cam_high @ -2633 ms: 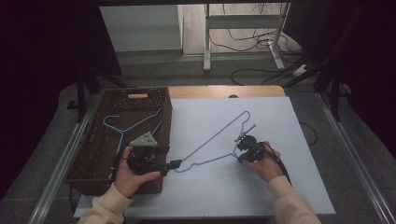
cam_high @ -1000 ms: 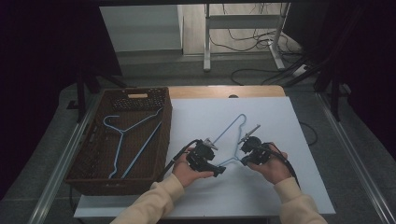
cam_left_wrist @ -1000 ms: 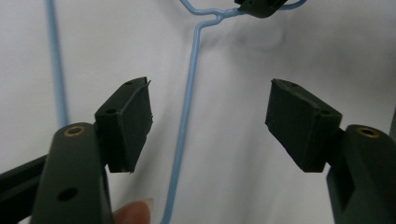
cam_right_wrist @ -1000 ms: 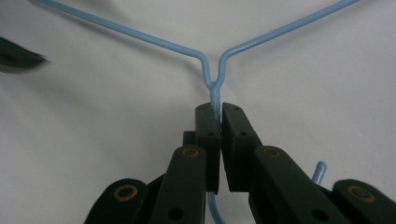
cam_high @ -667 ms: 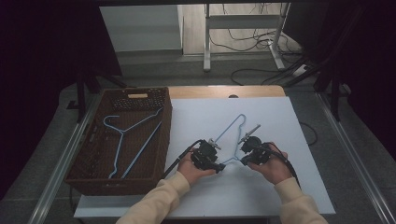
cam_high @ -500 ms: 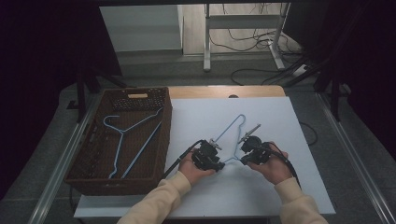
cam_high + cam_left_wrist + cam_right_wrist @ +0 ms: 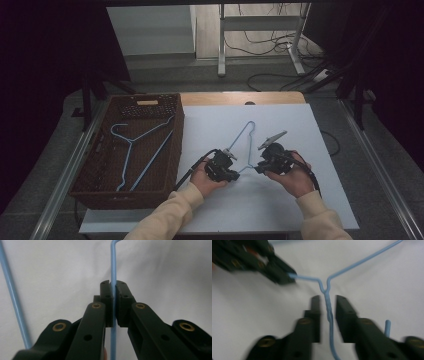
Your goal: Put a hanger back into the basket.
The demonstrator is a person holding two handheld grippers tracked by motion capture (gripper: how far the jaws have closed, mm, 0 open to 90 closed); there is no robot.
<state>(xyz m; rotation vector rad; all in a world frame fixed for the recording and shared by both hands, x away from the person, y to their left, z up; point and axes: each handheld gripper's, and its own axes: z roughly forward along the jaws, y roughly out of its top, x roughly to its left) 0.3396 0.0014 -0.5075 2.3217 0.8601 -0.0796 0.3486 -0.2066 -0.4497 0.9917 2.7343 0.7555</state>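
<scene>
From the high view, a blue wire hanger [image 7: 243, 145] lies on the white table [image 7: 300, 125], near the middle and toward the near edge, its triangle reaching away to the far side. The left gripper [image 7: 231, 171] sits at the hanger's near left, held in the person's left hand [image 7: 202, 179], and the right gripper [image 7: 260, 167] sits just to the right of it in the right hand [image 7: 295, 177]. The two grippers are near each other with the hanger's near end between them. At the left of the table stands a brown wicker basket [image 7: 95, 185], and a second blue hanger [image 7: 135, 152] lies inside it.

In the left gripper view, the left gripper [image 7: 114, 290] has its jaws pressed together on a straight run of the hanger wire [image 7: 113, 265], which passes between the pads and runs on toward the far side. Those jaws have just been closing, and the wire is now clamped. Another run of the same wire crosses the left edge.

In the right gripper view, which is blurred, the right gripper [image 7: 327, 301] straddles the twisted neck of the hanger [image 7: 328, 307], with a gap on each side, so the pads stand clear of the wire. Its jaws have just been opening. The wire's arms branch apart just beyond the jaws, and the left gripper [image 7: 287, 277] grips the left branch at the far left
</scene>
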